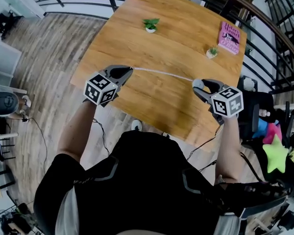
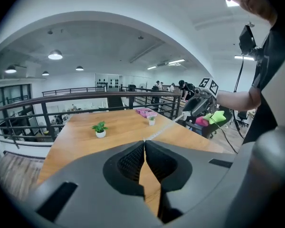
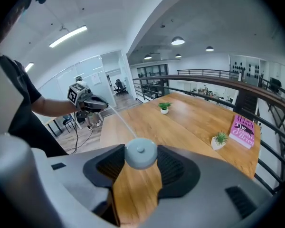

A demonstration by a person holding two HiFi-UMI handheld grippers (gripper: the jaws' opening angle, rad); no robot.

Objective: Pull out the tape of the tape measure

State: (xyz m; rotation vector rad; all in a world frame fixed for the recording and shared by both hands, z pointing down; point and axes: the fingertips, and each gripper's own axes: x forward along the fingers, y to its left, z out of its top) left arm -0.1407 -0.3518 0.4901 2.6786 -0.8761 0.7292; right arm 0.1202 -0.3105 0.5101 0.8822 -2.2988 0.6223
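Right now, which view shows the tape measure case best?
The right gripper view: the round grey case sits close, whole, between the jaws. The head view shows a small part; the left gripper view, nothing clear.

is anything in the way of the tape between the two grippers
Nothing visible. The tape runs free from the left gripper to the case in the right gripper; the plants and book sit farther back on the table.
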